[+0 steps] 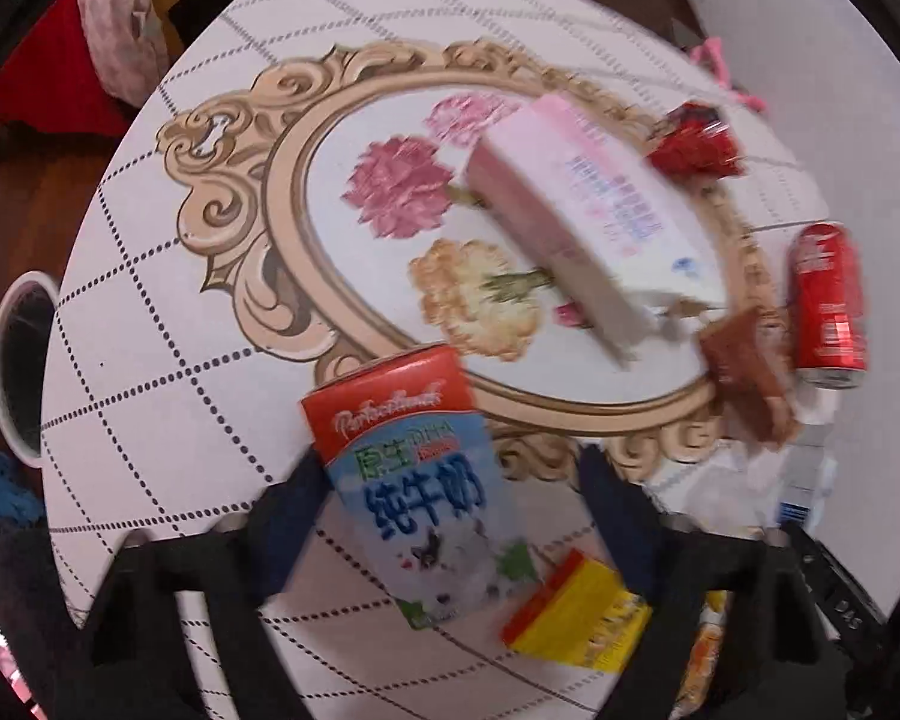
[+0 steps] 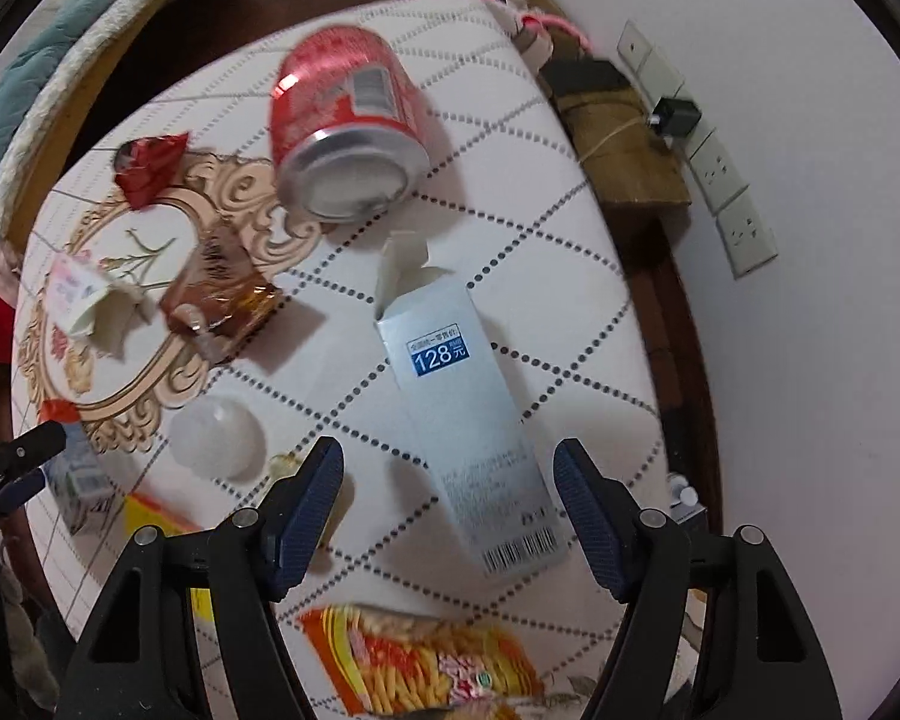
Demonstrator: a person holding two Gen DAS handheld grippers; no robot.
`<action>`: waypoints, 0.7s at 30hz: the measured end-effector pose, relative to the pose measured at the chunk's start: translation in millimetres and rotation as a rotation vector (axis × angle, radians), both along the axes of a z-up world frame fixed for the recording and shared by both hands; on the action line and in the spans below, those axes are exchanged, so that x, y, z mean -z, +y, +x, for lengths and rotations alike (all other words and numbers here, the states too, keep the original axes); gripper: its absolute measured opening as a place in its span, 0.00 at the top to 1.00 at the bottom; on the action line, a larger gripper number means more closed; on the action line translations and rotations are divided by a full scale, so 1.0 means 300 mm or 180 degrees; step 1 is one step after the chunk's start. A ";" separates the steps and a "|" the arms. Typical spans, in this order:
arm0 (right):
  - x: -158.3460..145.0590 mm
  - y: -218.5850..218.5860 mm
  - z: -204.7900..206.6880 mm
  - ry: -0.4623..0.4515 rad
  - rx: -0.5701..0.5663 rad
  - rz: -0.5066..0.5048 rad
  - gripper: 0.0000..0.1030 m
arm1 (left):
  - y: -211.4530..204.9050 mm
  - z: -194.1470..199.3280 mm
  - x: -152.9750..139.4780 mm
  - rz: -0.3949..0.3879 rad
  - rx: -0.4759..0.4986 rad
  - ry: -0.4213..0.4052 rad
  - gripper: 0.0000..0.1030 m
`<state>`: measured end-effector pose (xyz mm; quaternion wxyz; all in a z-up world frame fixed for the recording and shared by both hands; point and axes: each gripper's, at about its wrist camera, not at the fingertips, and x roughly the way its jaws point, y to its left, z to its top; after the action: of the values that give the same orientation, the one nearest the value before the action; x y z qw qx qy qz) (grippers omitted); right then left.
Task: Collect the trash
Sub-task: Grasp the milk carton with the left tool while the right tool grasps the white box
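Note:
My left gripper (image 1: 456, 495) is open around a milk carton (image 1: 426, 492) with a red top that stands on the round table (image 1: 150, 300); the left finger looks close to it, the right finger stands apart. A pink-white box (image 1: 588, 228), a red can (image 1: 828, 300), a brown wrapper (image 1: 744, 366), a red wrapper (image 1: 696, 144) and a yellow-red box (image 1: 576, 612) lie nearby. My right gripper (image 2: 450, 498) is open over a silver box (image 2: 468, 408) lying flat. The red can (image 2: 348, 120) lies on its side beyond it.
A white bin rim (image 1: 21, 366) shows left of the table. In the right wrist view a white plastic lid (image 2: 216, 435), a brown wrapper (image 2: 222, 294), a snack bag (image 2: 426, 660) and a red wrapper (image 2: 150, 165) lie around. Wall sockets (image 2: 726, 180) are at right.

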<state>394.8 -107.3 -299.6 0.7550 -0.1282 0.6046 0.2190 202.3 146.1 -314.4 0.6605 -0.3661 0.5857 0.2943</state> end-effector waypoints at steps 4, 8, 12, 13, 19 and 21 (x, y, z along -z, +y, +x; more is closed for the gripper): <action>0.036 0.007 0.026 0.0037 -0.0036 -0.0037 0.58 | -0.035 0.011 -0.009 0.0302 0.0218 0.0048 0.49; 0.041 0.000 0.027 0.0024 -0.0142 0.0005 0.59 | -0.078 0.008 -0.020 0.0470 0.0508 0.0044 0.50; 0.058 0.013 0.017 0.0035 -0.0190 -0.0018 0.58 | -0.092 0.016 -0.021 0.0511 0.0593 0.0022 0.50; 0.059 0.021 0.015 0.0017 -0.0199 -0.0052 0.58 | -0.092 0.020 -0.020 0.0566 0.0568 0.0023 0.51; 0.033 0.010 -0.024 -0.0172 -0.0174 -0.0107 0.62 | -0.145 -0.057 -0.129 0.1074 0.0607 -0.0163 0.52; -0.007 -0.012 -0.054 -0.0248 -0.0142 -0.0007 0.62 | -0.151 -0.098 -0.173 0.1176 0.0618 -0.0258 0.52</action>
<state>378.5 -110.9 -297.6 0.7728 -0.1510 0.5719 0.2299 173.0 100.8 -262.5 0.7647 -0.1921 0.5273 0.3167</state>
